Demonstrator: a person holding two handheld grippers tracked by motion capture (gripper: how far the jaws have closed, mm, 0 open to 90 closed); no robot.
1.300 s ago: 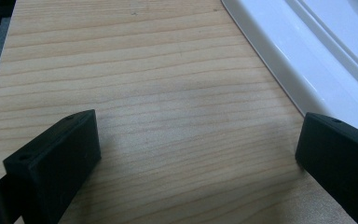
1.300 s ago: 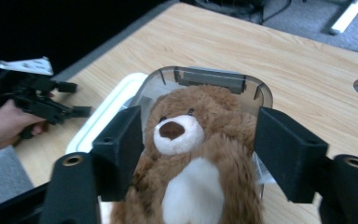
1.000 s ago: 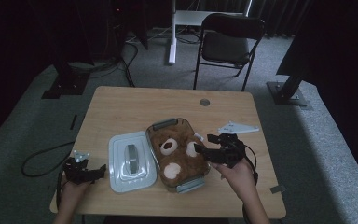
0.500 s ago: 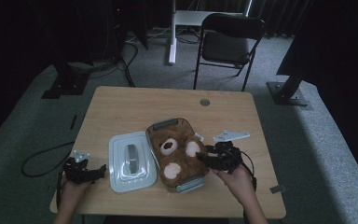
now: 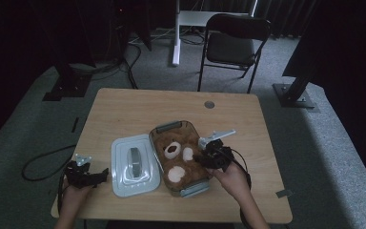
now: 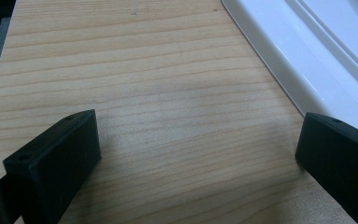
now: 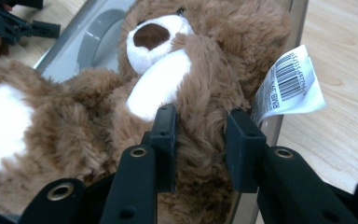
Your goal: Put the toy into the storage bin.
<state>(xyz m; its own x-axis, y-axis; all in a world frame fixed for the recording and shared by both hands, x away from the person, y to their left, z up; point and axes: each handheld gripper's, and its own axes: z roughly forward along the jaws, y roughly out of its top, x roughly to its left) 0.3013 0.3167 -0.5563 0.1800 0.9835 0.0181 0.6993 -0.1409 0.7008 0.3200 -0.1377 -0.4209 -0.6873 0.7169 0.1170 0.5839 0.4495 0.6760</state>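
Observation:
A brown teddy bear (image 5: 176, 160) (image 7: 200, 51) with white paws and muzzle lies in a clear plastic box (image 5: 171, 127) at the table's middle. My right gripper (image 5: 204, 160) (image 7: 200, 135) is at the bear's right side. Its jaws have just been closing and now pinch a brown furry limb with a white paw pad. A barcode tag (image 7: 289, 81) hangs off the bear by the box's rim. My left gripper (image 5: 102, 174) (image 6: 200, 158) rests low over the bare wood with its jaws wide apart and nothing between them, just left of the white lid (image 5: 136, 164) (image 6: 307, 46).
The white lid, with a grey handle, lies flat next to the box on its left. The other gripper (image 7: 9, 23) appears far off in the right gripper view. A black chair (image 5: 236, 45) and stand bases sit on the floor beyond the table (image 5: 138, 109).
My right gripper has dropped down toward the bear's side and its jaws have closed on the bear's limb. The left gripper has stayed where it was.

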